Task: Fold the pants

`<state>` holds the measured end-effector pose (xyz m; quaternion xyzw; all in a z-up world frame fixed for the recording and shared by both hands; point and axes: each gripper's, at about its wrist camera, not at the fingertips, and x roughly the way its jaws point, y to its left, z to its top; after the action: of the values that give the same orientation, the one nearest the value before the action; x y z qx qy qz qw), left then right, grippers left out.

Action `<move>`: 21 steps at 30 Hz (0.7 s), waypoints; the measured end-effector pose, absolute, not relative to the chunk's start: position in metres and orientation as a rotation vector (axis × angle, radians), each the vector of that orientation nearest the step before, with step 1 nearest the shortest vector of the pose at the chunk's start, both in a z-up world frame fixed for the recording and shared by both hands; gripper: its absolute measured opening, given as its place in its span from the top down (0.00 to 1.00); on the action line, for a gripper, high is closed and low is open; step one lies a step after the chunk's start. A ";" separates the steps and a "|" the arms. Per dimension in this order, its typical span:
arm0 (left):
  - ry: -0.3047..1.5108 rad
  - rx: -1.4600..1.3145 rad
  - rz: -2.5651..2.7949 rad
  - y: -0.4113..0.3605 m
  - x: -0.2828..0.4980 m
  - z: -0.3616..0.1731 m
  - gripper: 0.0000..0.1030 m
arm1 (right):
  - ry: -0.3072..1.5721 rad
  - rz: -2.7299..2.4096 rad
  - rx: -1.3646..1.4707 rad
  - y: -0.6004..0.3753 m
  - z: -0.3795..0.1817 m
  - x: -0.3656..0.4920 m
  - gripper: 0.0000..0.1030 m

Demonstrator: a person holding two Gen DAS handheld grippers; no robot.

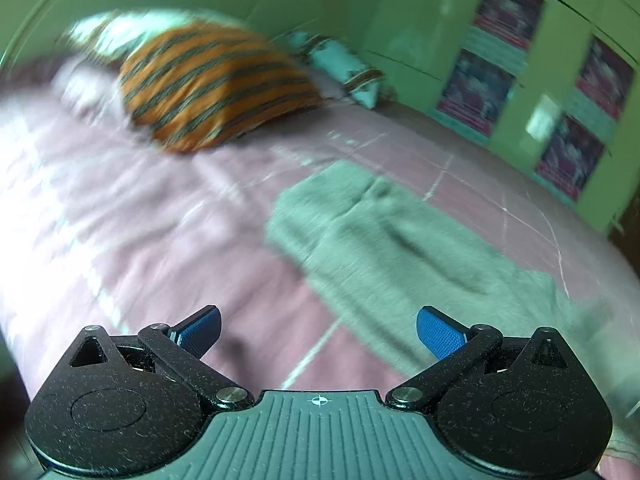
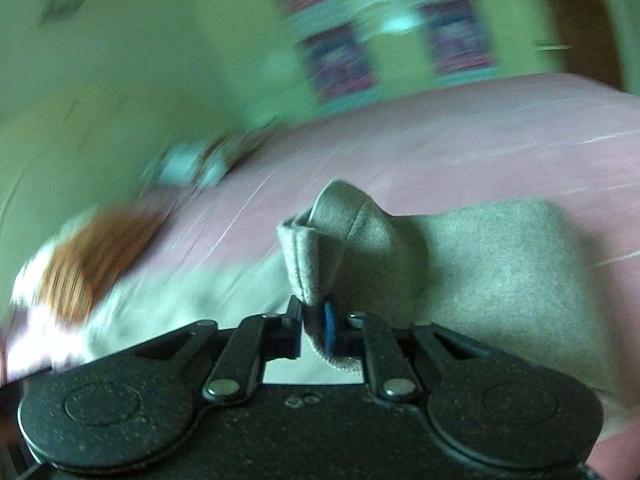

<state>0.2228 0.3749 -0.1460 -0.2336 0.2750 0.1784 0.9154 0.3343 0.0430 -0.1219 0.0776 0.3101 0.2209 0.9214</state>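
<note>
Pants [image 1: 384, 240]: grey, soft brushed fabric with a fleecy nap; in the left wrist view they lie as a long, flattish band across the bed, running from the middle toward the lower right, with shallow creases along the length.
Pants, lifted part [image 2: 332, 236]: in the right wrist view one hemmed end rises off the bed into a rounded, folded peak; a stitched seam runs along its edge, and the rest of the cloth spreads wide and flat to the right.
Right hand-held gripper [image 2: 316, 326]: black, speckled metal links and round pivot plates; its jaws stand close together with the hemmed grey cloth pinched between a black finger and a blue pad [image 2: 329, 326].
Left hand-held gripper [image 1: 319, 330]: jaws spread wide, nothing between them; the two blue pads [image 1: 440, 332] carry a fine diamond grip texture and hang over the bedsheet, apart from the pants; a ribbed grey body shows below.
Bedsheet [image 1: 120, 220]: pink, smooth and thin, with pale line markings and soft wrinkles; it covers the whole bed.
Striped pillow [image 1: 212, 88]: plump, orange with dark bands, at the head of the bed, well apart from the pants.
Pale pillow [image 1: 340, 68]: light blue-white with a patterned trim, beside the striped one, against the wall.
Wall [image 1: 400, 12]: flat green, with a set of dark pink rectangular panels [image 1: 508, 12] on the right; detail blurred.
</note>
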 end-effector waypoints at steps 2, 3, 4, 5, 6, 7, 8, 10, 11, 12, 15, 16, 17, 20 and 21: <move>0.539 -0.526 0.354 0.383 0.221 -0.149 0.00 | 0.659 0.416 0.027 0.074 -0.133 0.324 0.78; 0.530 -0.536 0.362 0.384 0.221 -0.151 0.00 | 0.605 0.412 0.060 0.071 -0.127 0.315 0.77; 0.529 -0.548 0.358 0.385 0.223 -0.153 0.00 | 0.598 0.420 0.100 0.065 -0.123 0.312 0.77; 0.527 -0.550 0.348 0.385 0.225 -0.155 0.00 | 0.601 0.423 0.128 0.059 -0.118 0.311 0.78; 0.526 -0.544 0.335 0.383 0.229 -0.156 0.00 | 0.594 0.419 0.150 0.050 -0.113 0.310 0.78; 0.530 -0.530 0.302 0.377 0.234 -0.156 0.00 | 0.576 0.407 0.173 0.033 -0.107 0.310 0.78; 0.528 -0.518 0.251 0.370 0.234 -0.151 0.00 | 0.562 0.381 0.198 0.020 -0.104 0.310 0.78; 0.511 -0.515 0.137 0.343 0.234 -0.143 0.00 | 0.537 0.305 0.287 -0.016 -0.097 0.304 0.78; 0.513 -0.504 0.085 0.326 0.238 -0.139 0.00 | 0.521 0.263 0.329 -0.033 -0.097 0.301 0.77; 0.518 -0.477 0.048 0.309 0.243 -0.136 0.00 | 0.509 0.216 0.365 -0.052 -0.098 0.298 0.75; 0.553 -0.399 -0.020 0.259 0.264 -0.130 0.03 | 0.503 0.097 0.439 -0.102 -0.105 0.288 0.75; 0.562 -0.391 -0.039 0.244 0.271 -0.129 0.07 | 0.507 0.077 0.464 -0.116 -0.109 0.284 0.75; 0.587 -0.387 -0.069 0.231 0.279 -0.129 0.21 | 0.512 0.065 0.481 -0.125 -0.113 0.281 0.75; 0.669 -0.403 -0.120 0.202 0.304 -0.134 0.45 | 0.511 0.050 0.508 -0.140 -0.120 0.272 0.75; 0.688 -0.413 -0.125 0.196 0.311 -0.137 0.45 | 0.508 0.060 0.519 -0.137 -0.123 0.273 0.75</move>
<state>0.3109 0.1963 -0.1369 -0.2008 0.3346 -0.0610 0.9187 0.2727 -0.1371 -0.1230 0.2539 0.2486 0.0293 0.9343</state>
